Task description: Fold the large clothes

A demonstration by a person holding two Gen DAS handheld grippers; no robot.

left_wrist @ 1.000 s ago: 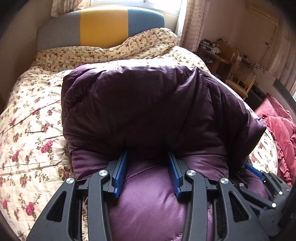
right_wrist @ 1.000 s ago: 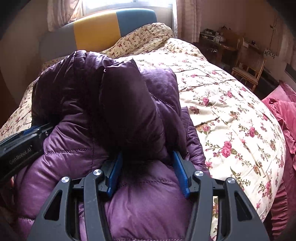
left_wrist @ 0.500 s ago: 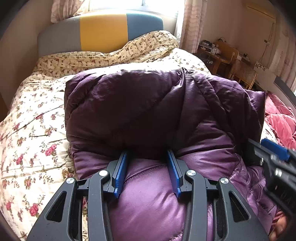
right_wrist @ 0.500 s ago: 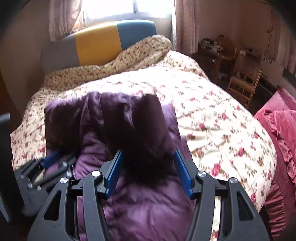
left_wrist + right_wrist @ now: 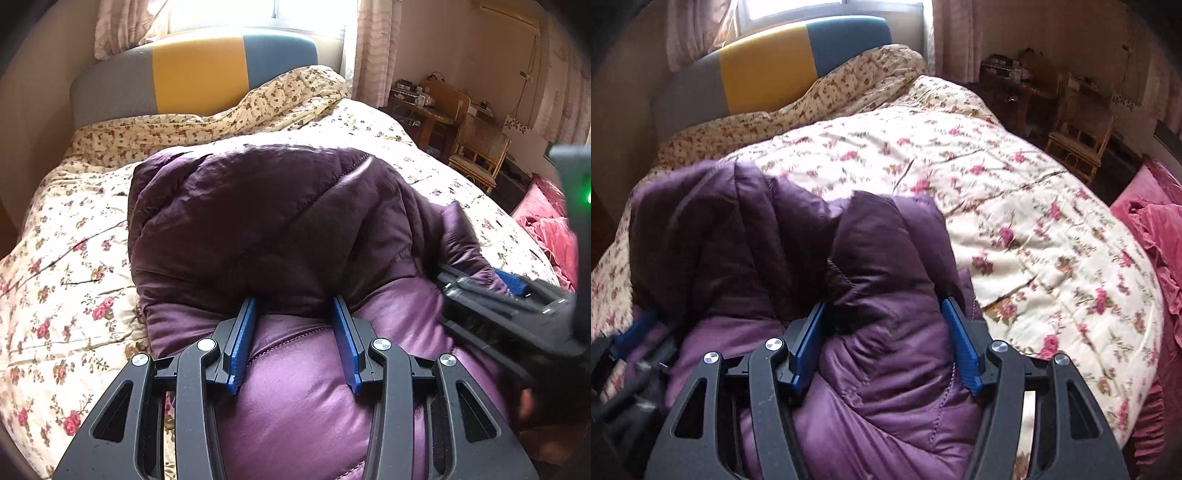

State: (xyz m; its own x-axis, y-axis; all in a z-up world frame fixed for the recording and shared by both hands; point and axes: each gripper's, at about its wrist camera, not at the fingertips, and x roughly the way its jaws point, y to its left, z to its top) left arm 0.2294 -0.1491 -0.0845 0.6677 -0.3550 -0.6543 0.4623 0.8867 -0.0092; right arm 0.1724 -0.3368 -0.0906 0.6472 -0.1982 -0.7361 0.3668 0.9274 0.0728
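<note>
A purple quilted down jacket (image 5: 266, 229) lies bunched on the floral bedspread (image 5: 55, 258). My left gripper (image 5: 293, 310) is shut on a thick fold of the jacket, the blue pads pressed into the fabric. My right gripper (image 5: 882, 310) is shut on another thick fold of the jacket (image 5: 879, 266) at its right side. The right gripper also shows at the right edge of the left wrist view (image 5: 509, 288). The left gripper shows at the lower left of the right wrist view (image 5: 631, 332). The fingertips of both are buried in fabric.
The floral bedspread (image 5: 1015, 206) stretches right of the jacket. A grey, yellow and blue headboard (image 5: 195, 70) stands at the far end. A pink ruffled cloth (image 5: 1160, 236) hangs at the bed's right side. Wooden chairs (image 5: 476, 147) stand beyond.
Both grippers have pulled back and lifted with the jacket folds in them. The right gripper has moved away to the right, showing more bedspread. Both grips are unchanged.
</note>
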